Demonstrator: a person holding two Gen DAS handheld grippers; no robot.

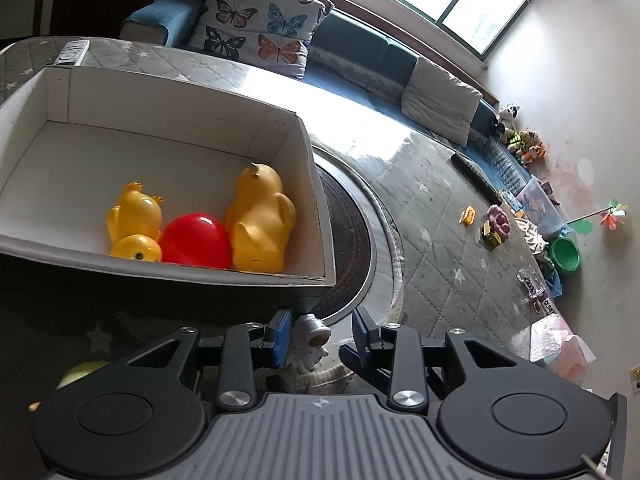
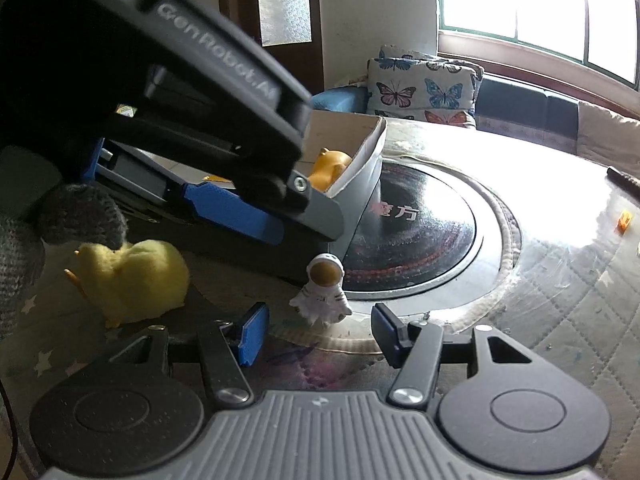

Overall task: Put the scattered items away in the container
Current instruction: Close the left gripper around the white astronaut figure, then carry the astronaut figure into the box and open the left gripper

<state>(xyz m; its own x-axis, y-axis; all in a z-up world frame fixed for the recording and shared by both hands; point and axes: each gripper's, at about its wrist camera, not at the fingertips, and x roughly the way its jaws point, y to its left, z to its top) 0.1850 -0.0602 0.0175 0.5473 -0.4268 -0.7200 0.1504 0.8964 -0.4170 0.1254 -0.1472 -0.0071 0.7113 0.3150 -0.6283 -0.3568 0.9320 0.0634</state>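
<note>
A white cardboard box (image 1: 256, 128) holds two yellow ducks (image 1: 260, 220) and a red ball (image 1: 196, 242). A small white astronaut figure (image 1: 312, 340) stands on the table in front of the box. My left gripper (image 1: 322, 338) is open, with the astronaut between its blue pads. In the right wrist view the astronaut (image 2: 324, 290) stands just ahead of my open right gripper (image 2: 320, 332). The left gripper's body (image 2: 180, 100) hovers above it at the upper left. A pale yellow plush duck (image 2: 136, 282) lies on the table left of the astronaut, beside the box (image 2: 370, 152).
A round black hotplate (image 2: 416, 232) is set in the quilted table cover, right of the box. A butterfly pillow (image 1: 260, 28) and a sofa lie behind. Small toys (image 1: 494, 226) and a green bowl (image 1: 564, 254) lie at the far right. A gloved hand (image 2: 24, 240) is at the left.
</note>
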